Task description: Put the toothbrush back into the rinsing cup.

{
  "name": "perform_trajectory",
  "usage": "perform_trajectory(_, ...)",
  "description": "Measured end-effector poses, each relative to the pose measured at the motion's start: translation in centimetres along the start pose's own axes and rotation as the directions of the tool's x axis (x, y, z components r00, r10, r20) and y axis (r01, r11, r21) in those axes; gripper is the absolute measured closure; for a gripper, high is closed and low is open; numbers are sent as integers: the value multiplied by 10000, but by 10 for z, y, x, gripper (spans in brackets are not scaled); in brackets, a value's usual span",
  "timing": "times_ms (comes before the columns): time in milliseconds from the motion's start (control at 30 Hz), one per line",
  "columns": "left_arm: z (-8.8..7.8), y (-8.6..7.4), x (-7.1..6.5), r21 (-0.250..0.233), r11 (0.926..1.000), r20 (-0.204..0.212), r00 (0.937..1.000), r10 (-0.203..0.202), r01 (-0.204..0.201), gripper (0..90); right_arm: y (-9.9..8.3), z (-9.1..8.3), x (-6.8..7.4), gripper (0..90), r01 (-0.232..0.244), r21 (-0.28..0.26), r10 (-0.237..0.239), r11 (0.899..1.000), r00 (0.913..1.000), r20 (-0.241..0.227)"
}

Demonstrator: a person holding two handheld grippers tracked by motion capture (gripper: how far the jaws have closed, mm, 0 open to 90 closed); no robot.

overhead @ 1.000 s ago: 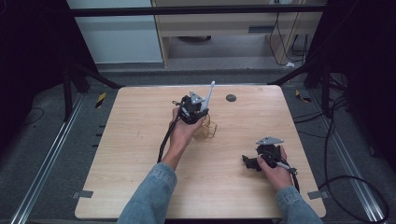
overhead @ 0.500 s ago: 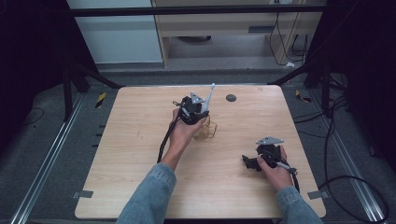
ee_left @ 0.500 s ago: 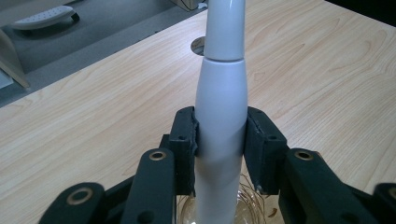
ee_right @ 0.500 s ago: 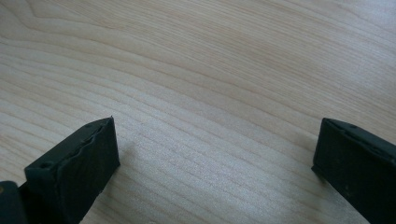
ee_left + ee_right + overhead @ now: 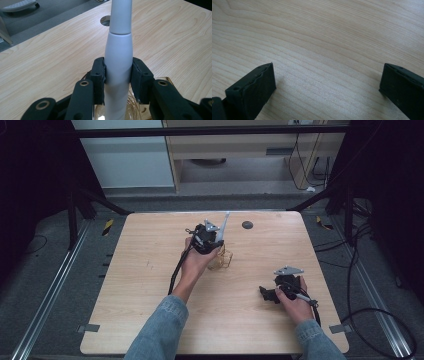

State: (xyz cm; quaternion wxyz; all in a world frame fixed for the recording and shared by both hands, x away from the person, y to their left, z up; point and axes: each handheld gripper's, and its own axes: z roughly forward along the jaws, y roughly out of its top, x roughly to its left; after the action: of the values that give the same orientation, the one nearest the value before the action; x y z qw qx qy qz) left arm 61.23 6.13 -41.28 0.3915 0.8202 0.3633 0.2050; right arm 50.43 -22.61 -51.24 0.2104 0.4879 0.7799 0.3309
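This looks like a lab or test room set up for recording. A bare wooden counter (image 5: 150,320) stands on grey carpet (image 5: 45,285), framed by black metal struts (image 5: 100,202) and dark curtains (image 5: 30,180). Metal rails (image 5: 47,295) run along the floor past its left and right edges, loose cables (image 5: 370,315) coil on the floor off its right edge, and yellow-black hazard tape (image 5: 107,226) marks the floor near its far left corner.

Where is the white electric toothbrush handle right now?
In the high view, the white toothbrush handle stands mid-table toward the far edge, clamped in the left gripper above the gold wire holder.
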Motion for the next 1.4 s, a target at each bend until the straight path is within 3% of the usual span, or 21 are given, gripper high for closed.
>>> perform_trajectory(1200, 0, 0, 2, 18, 9999, 73, 9999, -142, 141, 654, 0, 0, 0, 3, 3, -1, -3, 10000, 10000, 2)
perform_trajectory(1400, -3, 0, 2, -34, 10000, 7, 10000, -83, 83, 618, 0, 0, 0, 4, 4, -3, -4, 10000, 10000, 2)
